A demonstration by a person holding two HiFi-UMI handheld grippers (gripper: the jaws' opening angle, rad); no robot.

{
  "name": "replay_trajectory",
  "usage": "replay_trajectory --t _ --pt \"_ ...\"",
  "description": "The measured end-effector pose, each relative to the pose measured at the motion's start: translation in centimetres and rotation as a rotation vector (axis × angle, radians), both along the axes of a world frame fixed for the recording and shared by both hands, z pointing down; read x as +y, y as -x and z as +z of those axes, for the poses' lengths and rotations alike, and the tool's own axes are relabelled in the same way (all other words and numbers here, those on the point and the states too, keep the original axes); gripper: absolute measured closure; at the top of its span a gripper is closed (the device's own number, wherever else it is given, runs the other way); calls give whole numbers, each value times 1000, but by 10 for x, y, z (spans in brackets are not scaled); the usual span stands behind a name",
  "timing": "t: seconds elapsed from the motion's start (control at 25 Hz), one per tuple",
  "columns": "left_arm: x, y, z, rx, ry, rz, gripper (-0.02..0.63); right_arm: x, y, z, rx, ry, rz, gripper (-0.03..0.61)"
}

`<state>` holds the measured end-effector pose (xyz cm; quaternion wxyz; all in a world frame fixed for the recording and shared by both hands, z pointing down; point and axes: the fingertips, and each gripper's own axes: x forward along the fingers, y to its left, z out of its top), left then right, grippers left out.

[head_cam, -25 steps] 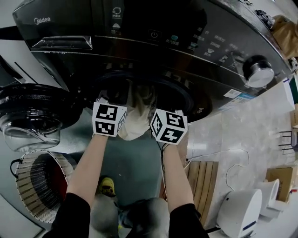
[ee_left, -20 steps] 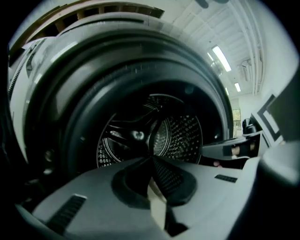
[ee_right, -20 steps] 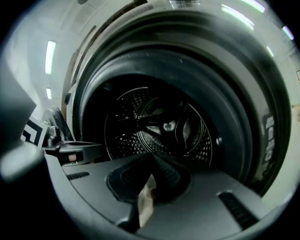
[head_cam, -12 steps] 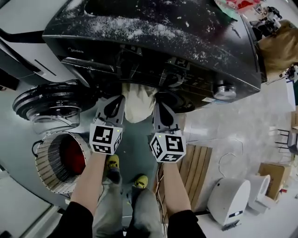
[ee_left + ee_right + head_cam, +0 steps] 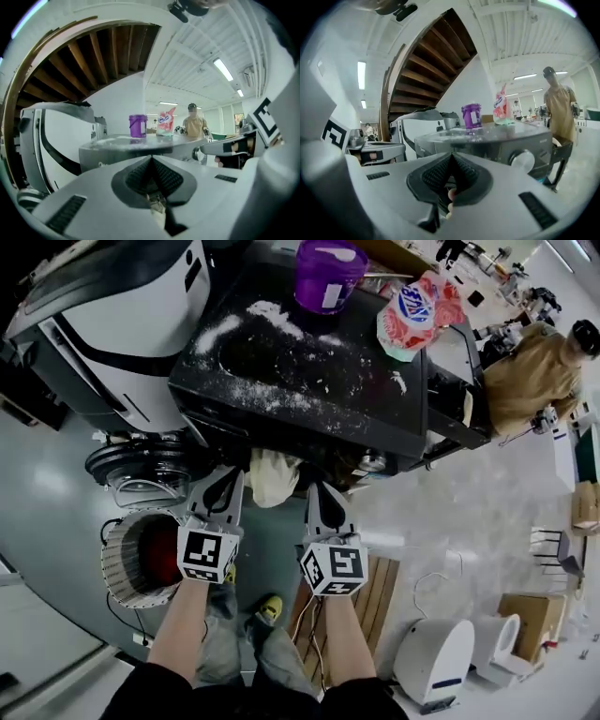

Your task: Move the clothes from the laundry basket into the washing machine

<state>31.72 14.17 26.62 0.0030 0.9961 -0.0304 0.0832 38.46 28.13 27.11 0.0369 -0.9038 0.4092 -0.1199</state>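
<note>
Left tongs [image 5: 232,478], right tongs [image 5: 314,491], both clamped.

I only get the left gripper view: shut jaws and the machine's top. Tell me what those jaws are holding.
Observer: The head view shows a cream garment hanging between the left gripper and the right gripper, in front of the washing machine.
Operator: Confirm the right grip.
Observer: In the right gripper view its jaws are shut, with pale cloth pinched near their base.
Operator: Report the basket.
Observer: The laundry basket stands on the floor at the person's left, with something red inside.
</note>
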Motion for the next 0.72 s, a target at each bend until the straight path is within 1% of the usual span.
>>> replay_trajectory --t 0.16,0.28,0.4,0.52,0.6,0.72 --pt "1 16 -73 29 -35 -46 603 4 8 -70 20 -18 -15 575" --pt "7 33 -110 24 -59 -57 603 12 26 -107 37 -9 -34 574" --pt "13 56 -128 16 -30 -79 603 27 41 -128 23 -16 -18 575" --pt "19 74 -139 6 -24 -88 603 42 52 -140 12 -20 -7 574" --pt "22 79 -145 5 -19 -88 603 50 55 -148 19 -15 -1 575" --pt "26 76 -157 30 -9 -75 603 57 54 -160 24 -30 15 575"
